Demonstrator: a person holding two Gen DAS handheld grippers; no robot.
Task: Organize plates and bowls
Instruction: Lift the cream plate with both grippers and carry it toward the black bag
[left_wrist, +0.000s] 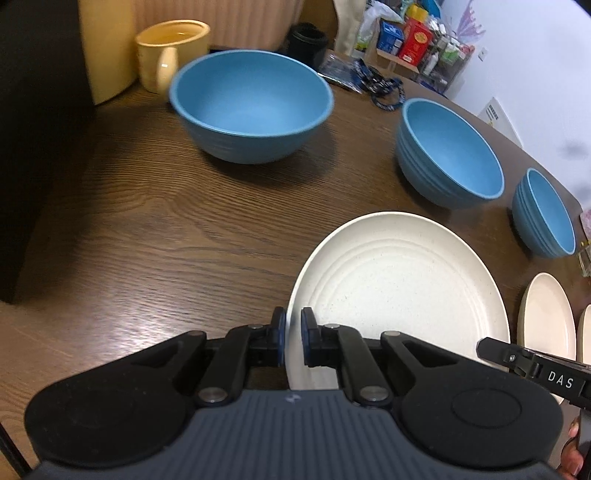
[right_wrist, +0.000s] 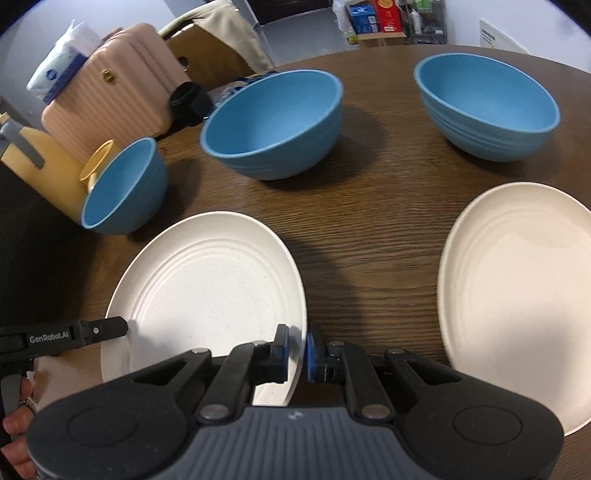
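A home dining area is showing here. A dark wooden table (left_wrist: 147, 229) is filling most of both views, with a cream mug (left_wrist: 171, 51) sitting at upper left of the left view. A pink ribbed case (right_wrist: 110, 85) is standing at upper left of the right view, and a shelf of grocery boxes (left_wrist: 413, 37) is crowding the top right.

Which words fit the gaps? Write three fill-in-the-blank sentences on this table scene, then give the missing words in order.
1. Both grippers are clamped on the rim of the same white ____.
2. The left gripper and the right gripper grip it on ____ sides.
3. The bowls on the table are all ____ in colour.

Missing words: plate; opposite; blue
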